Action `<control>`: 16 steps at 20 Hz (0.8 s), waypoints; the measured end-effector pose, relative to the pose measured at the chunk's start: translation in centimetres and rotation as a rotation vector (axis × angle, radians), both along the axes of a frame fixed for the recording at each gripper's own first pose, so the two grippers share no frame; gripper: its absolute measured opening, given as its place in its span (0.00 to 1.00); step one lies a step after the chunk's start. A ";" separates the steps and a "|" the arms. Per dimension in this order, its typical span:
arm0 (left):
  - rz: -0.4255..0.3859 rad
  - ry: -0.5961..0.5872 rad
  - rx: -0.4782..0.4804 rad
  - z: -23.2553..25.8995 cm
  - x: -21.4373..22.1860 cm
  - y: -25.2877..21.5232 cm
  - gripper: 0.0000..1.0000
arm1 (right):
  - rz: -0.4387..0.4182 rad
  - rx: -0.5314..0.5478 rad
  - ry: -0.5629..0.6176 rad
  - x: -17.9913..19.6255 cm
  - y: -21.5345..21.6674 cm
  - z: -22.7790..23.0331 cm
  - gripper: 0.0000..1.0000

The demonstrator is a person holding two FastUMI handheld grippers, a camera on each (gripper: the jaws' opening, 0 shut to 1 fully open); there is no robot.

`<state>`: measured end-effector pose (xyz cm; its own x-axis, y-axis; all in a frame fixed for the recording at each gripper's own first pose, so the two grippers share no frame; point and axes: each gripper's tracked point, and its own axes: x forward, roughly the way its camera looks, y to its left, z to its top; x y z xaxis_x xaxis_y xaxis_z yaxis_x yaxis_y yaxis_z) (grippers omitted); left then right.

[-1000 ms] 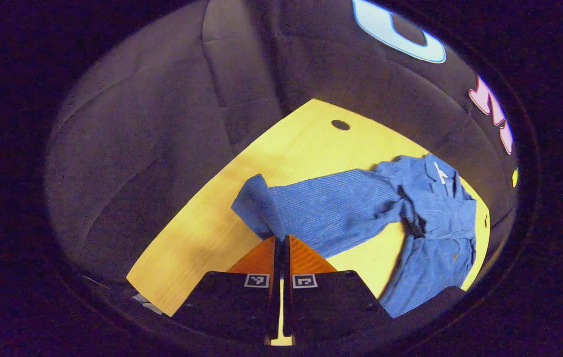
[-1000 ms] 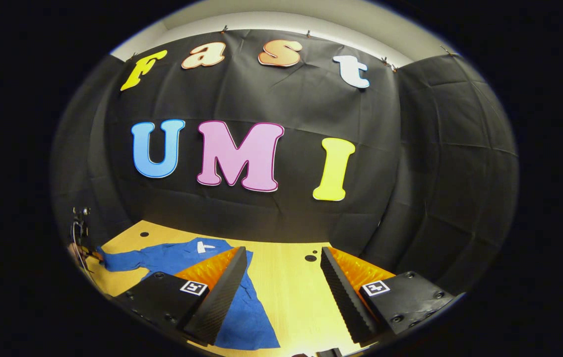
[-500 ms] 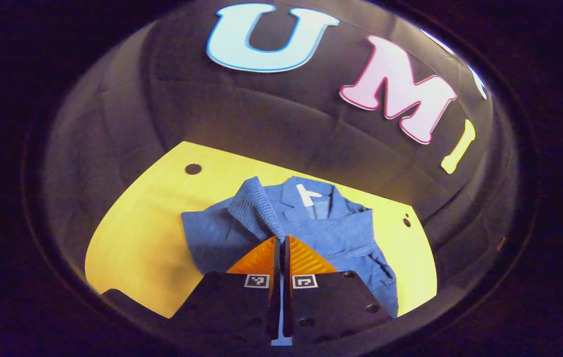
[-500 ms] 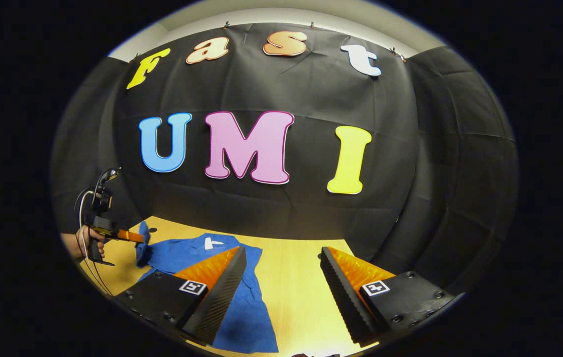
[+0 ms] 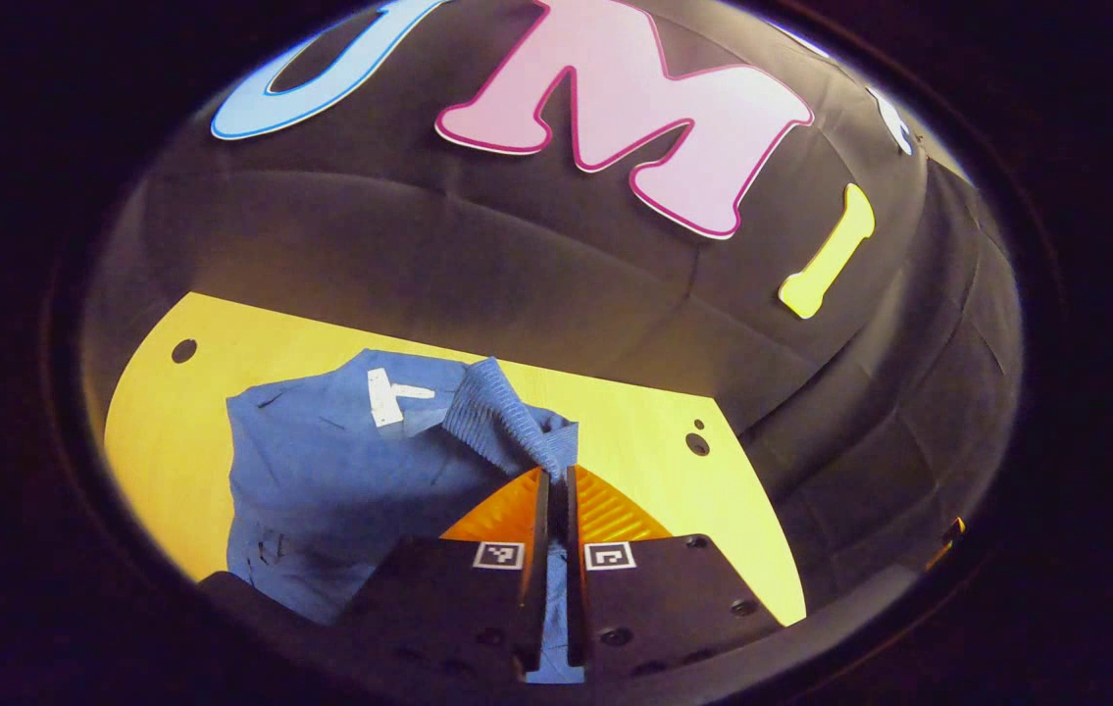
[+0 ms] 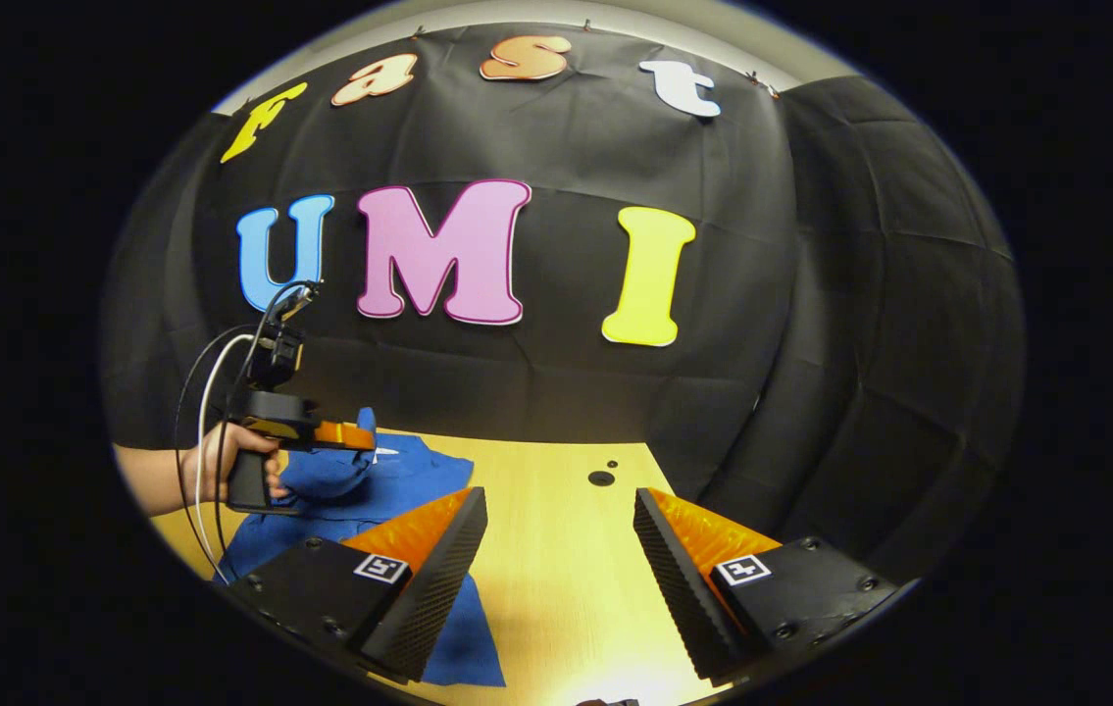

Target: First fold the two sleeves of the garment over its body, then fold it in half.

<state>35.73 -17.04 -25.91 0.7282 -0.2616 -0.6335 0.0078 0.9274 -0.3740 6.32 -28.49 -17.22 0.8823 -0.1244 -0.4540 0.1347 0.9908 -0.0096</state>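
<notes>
- The blue striped cotton shirt [image 5: 340, 480] lies on the yellow wooden table [image 5: 644, 461], spread out ahead and to the left of the left gripper [image 5: 552, 476], collar end toward the booth wall with a small white neck tag [image 5: 384, 395] showing.
- One blue ribbed sleeve cuff [image 5: 497, 417] is pinched right at that gripper's tips and stands up off the table, over the shirt body. Fingers are clamped together on the fabric, so it's got a solid grab on the sleeve.
- From the right gripper view you can see the same gripper farther off at left, with a hand [image 6: 223, 461] around its black handle and cables looping up behind it, the sleeve bunched at its nose above the shirt.
- The right gripper [image 6: 556, 510] is spread wide, nothing between the fingers, hovering over bare table with the shirt's lower edge [image 6: 463, 647] under its left finger.
- A couple of dark round holes [image 6: 601, 478] sit in the tabletop ahead of it, near the black cloth wall [image 6: 811, 343].
</notes>
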 end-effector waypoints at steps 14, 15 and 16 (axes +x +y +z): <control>0.055 -0.071 0.210 1.2 -12.1 7.9 0.85 | 0.067 0.077 0.180 -2.2 4.5 -9.0 0.97; 0.032 -0.059 0.249 1.1 -14.6 8.9 0.85 | 0.079 0.082 0.212 -2.9 5.1 -10.2 0.97; 0.012 -0.041 0.296 1.0 -17.2 10.0 0.84 | 0.091 0.091 0.245 -3.8 5.8 -11.3 0.97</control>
